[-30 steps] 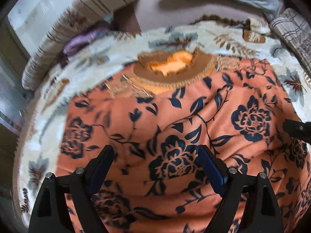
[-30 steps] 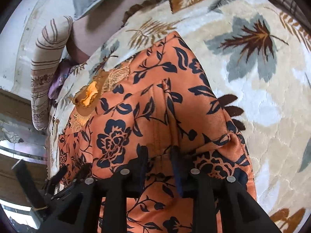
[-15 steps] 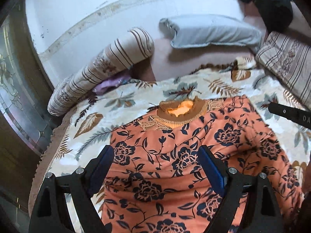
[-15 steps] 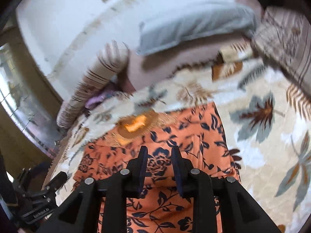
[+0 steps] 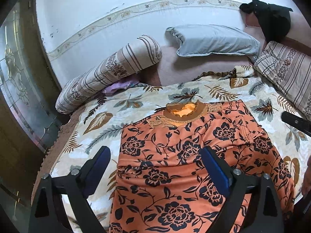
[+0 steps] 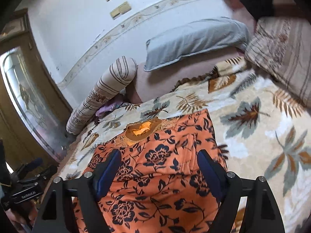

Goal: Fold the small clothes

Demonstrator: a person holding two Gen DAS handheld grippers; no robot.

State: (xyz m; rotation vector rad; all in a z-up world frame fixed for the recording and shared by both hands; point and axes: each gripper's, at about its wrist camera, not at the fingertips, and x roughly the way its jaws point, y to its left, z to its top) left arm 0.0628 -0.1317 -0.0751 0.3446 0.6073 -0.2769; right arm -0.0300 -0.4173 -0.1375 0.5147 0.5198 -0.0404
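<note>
Blue pads line both claws, and both stand wide apart with nothing between them. The left claw [image 5: 155, 167] hangs over the near left part of the orange floral garment [image 5: 184, 165], clear of the cloth, its jaws having just spread a little further. The right claw [image 6: 158, 167] hangs over the same garment's right half; its jaws have just been opening from a narrow gap to a wide one, and no fabric sits between them. The garment lies flat on the leaf-patterned blanket [image 5: 194, 95] that covers the bed, folded into a narrow oblong, its brown ribbed collar [image 5: 184, 113] at the far end (a slip of lighter orange lining shows inside the neck opening). A raised crease runs across the cloth on the right side. Beyond the collar, a striped bolster [image 5: 116, 68] lies along the left by the white wall, with a scrap of purple cloth [image 5: 118, 86] tucked under it. A pale blue pillow [image 5: 213, 40] rests further back, a striped quilt [image 5: 285, 69] is bunched at the right, and a black garment [image 5: 272, 23] is draped in the far right corner. In the right wrist view the other claw's body shows at the lower left edge.
</note>
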